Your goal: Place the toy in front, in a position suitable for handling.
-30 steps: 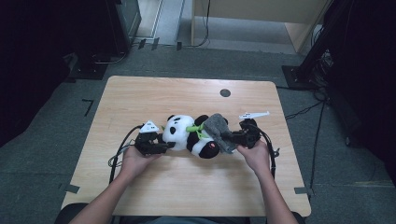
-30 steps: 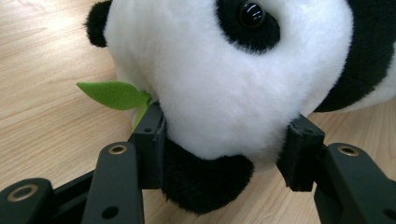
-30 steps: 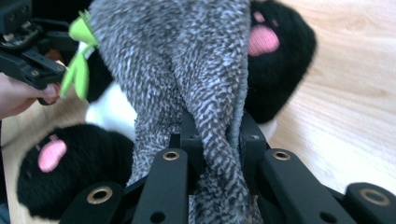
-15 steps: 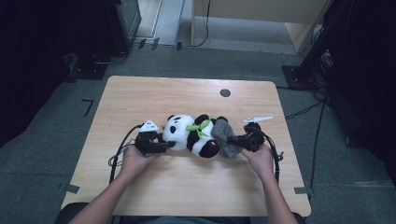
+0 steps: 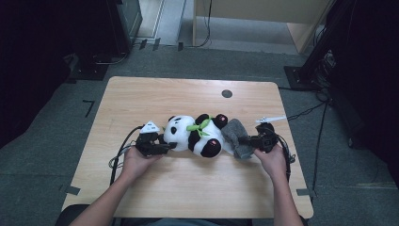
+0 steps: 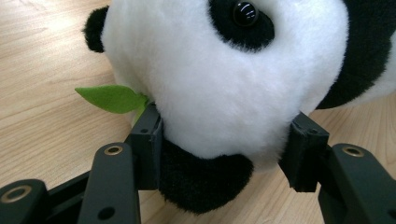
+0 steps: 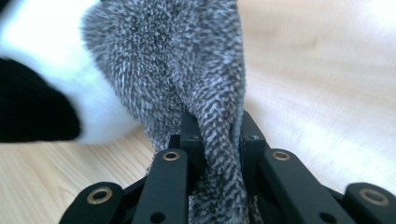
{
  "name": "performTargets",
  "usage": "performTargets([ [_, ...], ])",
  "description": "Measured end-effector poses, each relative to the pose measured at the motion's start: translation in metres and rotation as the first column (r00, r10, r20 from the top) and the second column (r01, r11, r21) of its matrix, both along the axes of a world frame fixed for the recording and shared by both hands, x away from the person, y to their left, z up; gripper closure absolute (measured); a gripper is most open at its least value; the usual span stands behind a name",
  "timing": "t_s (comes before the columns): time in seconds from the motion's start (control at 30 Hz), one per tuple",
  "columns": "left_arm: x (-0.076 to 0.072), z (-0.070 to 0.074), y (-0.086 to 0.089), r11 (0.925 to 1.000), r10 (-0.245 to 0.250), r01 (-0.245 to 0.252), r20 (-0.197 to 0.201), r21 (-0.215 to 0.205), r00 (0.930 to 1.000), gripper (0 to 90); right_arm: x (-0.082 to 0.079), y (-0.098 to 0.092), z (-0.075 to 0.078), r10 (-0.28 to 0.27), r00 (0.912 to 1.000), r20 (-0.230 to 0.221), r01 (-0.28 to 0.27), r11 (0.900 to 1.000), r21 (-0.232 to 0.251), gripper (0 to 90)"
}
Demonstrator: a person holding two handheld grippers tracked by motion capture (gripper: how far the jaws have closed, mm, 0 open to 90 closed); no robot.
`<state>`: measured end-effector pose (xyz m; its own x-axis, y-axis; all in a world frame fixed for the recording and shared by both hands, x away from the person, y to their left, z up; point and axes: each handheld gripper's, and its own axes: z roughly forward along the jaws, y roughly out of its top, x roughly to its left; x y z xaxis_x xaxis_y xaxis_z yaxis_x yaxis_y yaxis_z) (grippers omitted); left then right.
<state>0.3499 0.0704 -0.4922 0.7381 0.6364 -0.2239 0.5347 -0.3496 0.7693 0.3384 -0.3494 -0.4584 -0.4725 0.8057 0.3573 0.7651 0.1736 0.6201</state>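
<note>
A black-and-white plush panda (image 5: 195, 134) with a green leaf collar (image 5: 200, 126) lies on its side in the middle of the wooden table (image 5: 188, 188). My left gripper (image 5: 169, 147) holds its head from the left. In the left gripper view the pads (image 6: 150, 135) press into the white fur of the panda (image 6: 224, 84) on both sides. My right gripper (image 5: 242, 140) is shut on a grey fuzzy cloth (image 5: 234, 134) that lies against the panda's lower end. The right gripper view shows the cloth (image 7: 187, 60) pinched between the jaws of that gripper (image 7: 219, 135).
A dark round hole (image 5: 227, 93) sits in the tabletop near the far edge. Cables trail from both grippers over the table's sides. Dark equipment stands on the floor to the left, and a wooden cabinet (image 5: 263, 19) stands beyond the table.
My right gripper has moved to the right, drawing the grey cloth off the panda's body to its right end. The left gripper and the panda's head have stayed put.
</note>
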Motion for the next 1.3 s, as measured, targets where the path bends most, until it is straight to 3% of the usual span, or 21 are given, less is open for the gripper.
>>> performTargets([
  [0.13, -0.001, -0.002, -0.001, 0.9999, 0.007, -0.007, -0.002, -0.008, 1.0, 38.4, -0.003, 0.002, 0.022, 0.025, 0.9961, 0.085, -0.028, 0.999, 0.042, 78.5],
  [0.23, -0.003, -0.002, -0.004, 0.9999, 0.012, -0.012, -0.002, -0.001, 0.9999, 33.7, -0.002, 0.008, 0.036, 0.05, 0.9884, 0.144, -0.062, 0.995, 0.076, 78.5],
  [0.47, -0.002, -0.002, -0.004, 0.9999, 0.011, -0.011, 0.006, -0.002, 0.9999, 33.5, 0.008, 0.029, 0.062, 0.115, 0.9706, 0.211, -0.14, 0.984, 0.108, 78.5],
  [0.63, -0.002, -0.002, -0.004, 1.0, 0.007, -0.007, 0.009, 0.0, 0.9999, 33.4, 0.022, 0.048, 0.082, 0.157, 0.9541, 0.255, -0.185, 0.978, 0.091, 78.5],
  [0.73, -0.001, -0.002, -0.003, 1.0, 0.006, -0.006, 0.01, 0.002, 0.9999, 33.1, 0.035, 0.062, 0.078, 0.212, 0.9511, 0.225, -0.237, 0.967, 0.092, 78.4],
  [0.9, -0.001, -0.004, -0.003, 1.0, 0.006, -0.006, 0.021, 0.008, 0.9998, 30.4, 0.046, 0.084, 0.049, 0.28, 0.9549, 0.097, -0.284, 0.958, 0.029, 78.3],
  [0.97, -0.001, -0.004, -0.004, 1.0, 0.005, -0.005, 0.025, 0.005, 0.9997, 29.8, 0.046, 0.084, 0.038, 0.262, 0.9612, 0.086, -0.266, 0.963, 0.038, 78.2],
  [1.1, -0.002, -0.004, -0.005, 0.9999, 0.005, -0.006, 0.024, 0.01, 0.9997, 31.4, 0.044, 0.075, 0.03, 0.243, 0.9673, 0.074, -0.248, 0.966, 0.069, 78.4],
  [1.3, -0.001, -0.004, -0.005, 0.9999, 0.006, -0.006, 0.019, 0.013, 0.9998, 32.5, 0.037, 0.064, 0.027, 0.228, 0.9718, 0.061, -0.231, 0.972, 0.045, 78.4],
])
